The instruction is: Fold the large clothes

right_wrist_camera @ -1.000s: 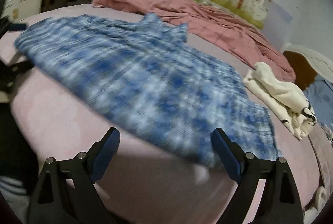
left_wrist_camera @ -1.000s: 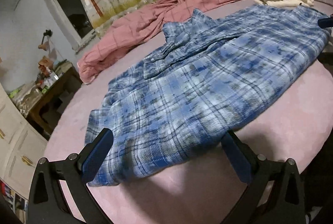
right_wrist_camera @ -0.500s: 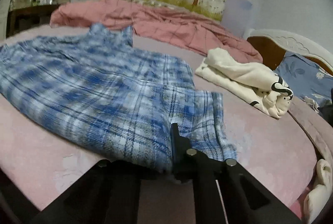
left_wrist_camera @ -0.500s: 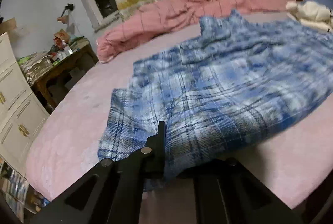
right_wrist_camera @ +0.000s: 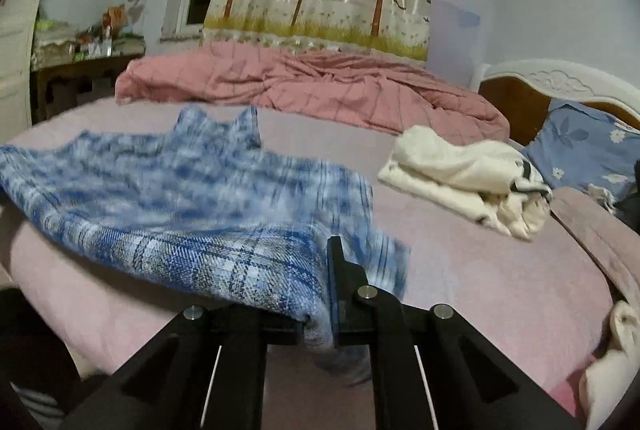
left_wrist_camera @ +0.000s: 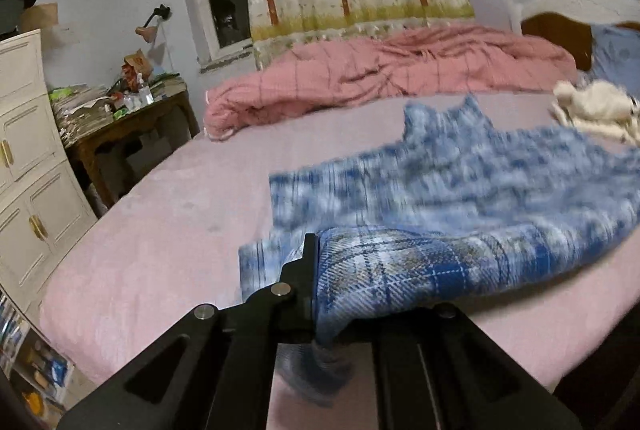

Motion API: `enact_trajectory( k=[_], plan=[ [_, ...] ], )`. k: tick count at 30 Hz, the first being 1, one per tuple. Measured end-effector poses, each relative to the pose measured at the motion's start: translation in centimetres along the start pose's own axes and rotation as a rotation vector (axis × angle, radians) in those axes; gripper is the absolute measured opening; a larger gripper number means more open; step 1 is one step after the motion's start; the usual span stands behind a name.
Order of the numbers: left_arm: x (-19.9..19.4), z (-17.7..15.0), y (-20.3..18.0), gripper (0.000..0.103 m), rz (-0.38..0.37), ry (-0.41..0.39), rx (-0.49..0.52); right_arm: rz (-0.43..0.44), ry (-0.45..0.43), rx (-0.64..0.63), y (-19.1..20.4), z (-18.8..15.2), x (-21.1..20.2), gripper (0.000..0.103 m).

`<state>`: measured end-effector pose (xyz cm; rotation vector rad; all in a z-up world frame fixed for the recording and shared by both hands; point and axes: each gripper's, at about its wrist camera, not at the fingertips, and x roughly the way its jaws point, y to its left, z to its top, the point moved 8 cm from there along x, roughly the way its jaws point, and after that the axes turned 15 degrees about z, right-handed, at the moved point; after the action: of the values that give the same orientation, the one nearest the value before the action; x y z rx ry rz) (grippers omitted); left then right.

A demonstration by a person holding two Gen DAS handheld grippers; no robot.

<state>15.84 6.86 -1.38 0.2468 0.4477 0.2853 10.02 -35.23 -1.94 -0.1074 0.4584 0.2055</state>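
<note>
A blue and white plaid shirt (left_wrist_camera: 472, 174) lies spread on the pink bed (left_wrist_camera: 160, 246). My left gripper (left_wrist_camera: 316, 278) is shut on the shirt's near hem, which is lifted off the bed and drapes to the right. In the right wrist view the same plaid shirt (right_wrist_camera: 168, 190) stretches to the left, and my right gripper (right_wrist_camera: 326, 282) is shut on the hem at its other near corner, also raised. The shirt's far part with the collar still rests on the bed and looks blurred.
A rumpled pink quilt (left_wrist_camera: 380, 78) lies along the far side of the bed. A folded cream garment (right_wrist_camera: 460, 174) sits right of the shirt, beside a blue flowered pillow (right_wrist_camera: 584, 146). A cluttered wooden table (left_wrist_camera: 128, 110) and white cabinets (left_wrist_camera: 28, 158) stand left.
Both grippers went from wide open around the shirt's near hem to shut on it, then rose and rolled level, lifting the hem off the bed.
</note>
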Motion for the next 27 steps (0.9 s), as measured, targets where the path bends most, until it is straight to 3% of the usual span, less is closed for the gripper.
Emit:
enact_trajectory(
  k=[5, 9, 13, 17, 21, 27],
  plan=[
    [4.5, 5.8, -1.1, 0.007, 0.011, 0.01, 0.006, 0.018, -0.038, -0.02, -0.8, 5.9, 2.9, 0.008],
    [10.2, 8.5, -2.8, 0.007, -0.007, 0.086, 0.032, 0.031, 0.015, 0.039, -2.9, 9.2, 8.7, 0.008],
    [15.4, 8.6, -5.0, 0.007, -0.012, 0.14, 0.114, 0.061, 0.104, 0.047, -3.7, 10.0, 14.5, 0.008],
    [18.9, 7.9, -5.8, 0.007, -0.039, 0.21, 0.086, 0.098, 0.185, 0.066, -4.2, 9.5, 19.4, 0.008],
    [20.0, 6.7, -6.0, 0.007, -0.051, 0.249, 0.042, 0.145, 0.206, 0.133, -5.1, 9.0, 21.8, 0.008],
    [14.7, 7.0, -3.9, 0.007, -0.065, 0.139, 0.006, 0.159, 0.114, 0.126, -4.3, 9.4, 16.9, 0.008]
  ],
)
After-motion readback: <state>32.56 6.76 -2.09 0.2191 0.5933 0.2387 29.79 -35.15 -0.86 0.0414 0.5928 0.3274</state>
